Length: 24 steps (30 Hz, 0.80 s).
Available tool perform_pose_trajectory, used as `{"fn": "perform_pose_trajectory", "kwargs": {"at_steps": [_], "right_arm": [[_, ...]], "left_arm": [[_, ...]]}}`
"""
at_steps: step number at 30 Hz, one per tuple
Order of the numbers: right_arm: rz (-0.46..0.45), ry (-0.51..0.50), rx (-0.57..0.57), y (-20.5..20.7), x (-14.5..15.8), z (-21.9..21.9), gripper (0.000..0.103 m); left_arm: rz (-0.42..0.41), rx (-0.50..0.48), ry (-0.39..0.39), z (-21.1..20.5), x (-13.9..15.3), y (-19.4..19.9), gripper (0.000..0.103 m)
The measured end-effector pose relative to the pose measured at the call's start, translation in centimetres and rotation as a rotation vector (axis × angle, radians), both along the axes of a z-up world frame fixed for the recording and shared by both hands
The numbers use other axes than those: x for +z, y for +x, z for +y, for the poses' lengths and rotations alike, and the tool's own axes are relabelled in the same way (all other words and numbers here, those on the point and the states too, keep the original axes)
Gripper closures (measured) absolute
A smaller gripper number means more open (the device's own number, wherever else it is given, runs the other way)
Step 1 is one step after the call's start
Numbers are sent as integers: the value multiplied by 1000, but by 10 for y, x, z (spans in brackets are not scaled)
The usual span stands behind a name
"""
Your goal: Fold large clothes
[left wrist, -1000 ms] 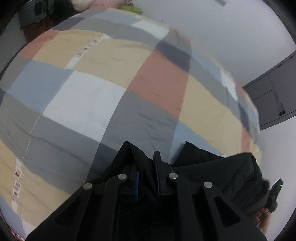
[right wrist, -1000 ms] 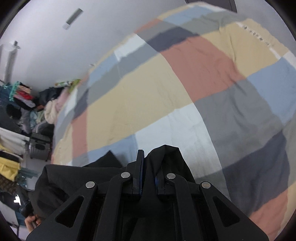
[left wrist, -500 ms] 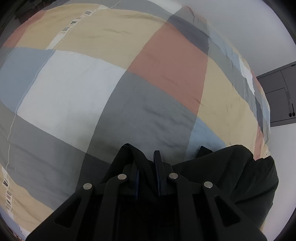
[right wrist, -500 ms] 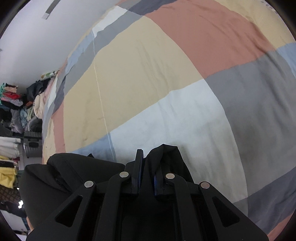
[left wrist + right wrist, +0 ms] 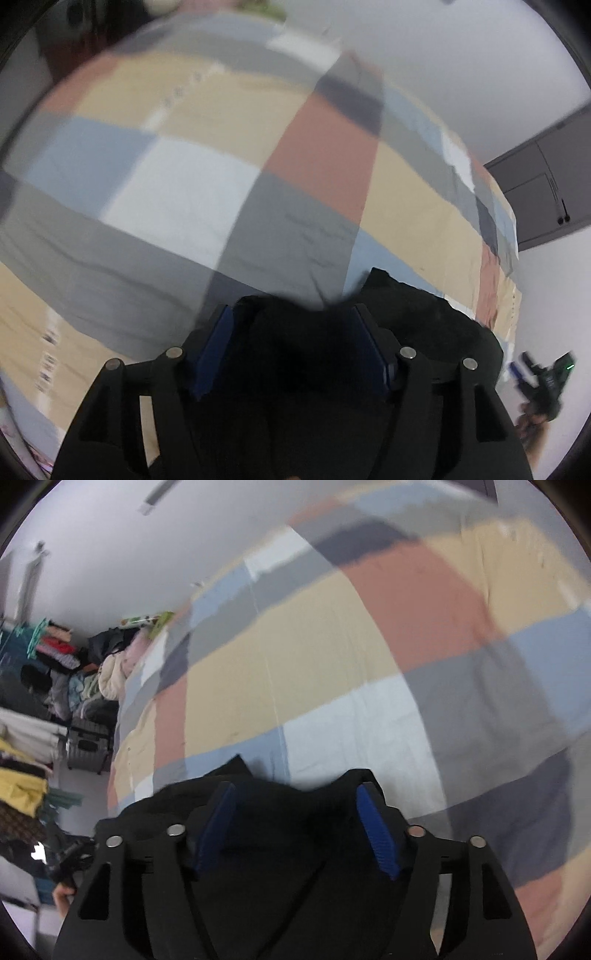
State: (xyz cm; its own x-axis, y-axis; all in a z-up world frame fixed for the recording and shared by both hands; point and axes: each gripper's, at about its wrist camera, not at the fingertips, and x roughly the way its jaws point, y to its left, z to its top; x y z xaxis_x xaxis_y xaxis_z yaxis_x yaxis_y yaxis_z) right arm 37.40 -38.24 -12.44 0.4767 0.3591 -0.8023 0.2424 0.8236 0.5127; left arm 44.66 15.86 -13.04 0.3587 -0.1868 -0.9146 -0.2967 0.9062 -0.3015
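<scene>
A large black garment [image 5: 417, 325] lies bunched on the near edge of a bed with a checked cover [image 5: 207, 192]. My left gripper [image 5: 295, 317] is open, its blue pads [image 5: 218, 343] spread wide, with the black cloth lying loose between them. In the right wrist view the same garment [image 5: 177, 805] lies below and left. My right gripper [image 5: 295, 794] is open too, its blue pads [image 5: 373, 830] wide apart over the cloth. The right gripper also shows at the lower right of the left wrist view [image 5: 543, 376]. Both views are blurred.
The checked cover [image 5: 332, 664] fills most of both views. A dark cabinet [image 5: 546, 192] stands on the right wall. A pile of clothes [image 5: 110, 664], a grey suitcase [image 5: 88, 749] and hanging garments [image 5: 22, 775] sit left of the bed.
Both grippers were shut on the black garment; now both have opened and let it go. Both cameras have pulled back and tilted up from the bed.
</scene>
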Motion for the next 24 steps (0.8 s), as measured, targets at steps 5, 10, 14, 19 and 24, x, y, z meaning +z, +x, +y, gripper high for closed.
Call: {"fn": "perform_pose_trajectory", "kwargs": {"at_steps": [5, 10, 14, 19, 24], "right_arm": [[-139, -114, 77, -28, 64, 47, 22], [-258, -248, 162, -55, 81, 119, 14], [-333, -319, 242, -69, 56, 172, 14], [-326, -347, 259, -66, 7, 205, 49], [-299, -403, 313, -56, -36, 219, 55]], "left_arm": [[-169, -105, 102, -29, 60, -45, 21], [-343, -220, 130, -87, 71, -83, 16], [-349, -305, 125, -133, 37, -93, 16], [-321, -380, 207, -168, -20, -88, 16], [-337, -376, 256, -171, -52, -83, 15]]}}
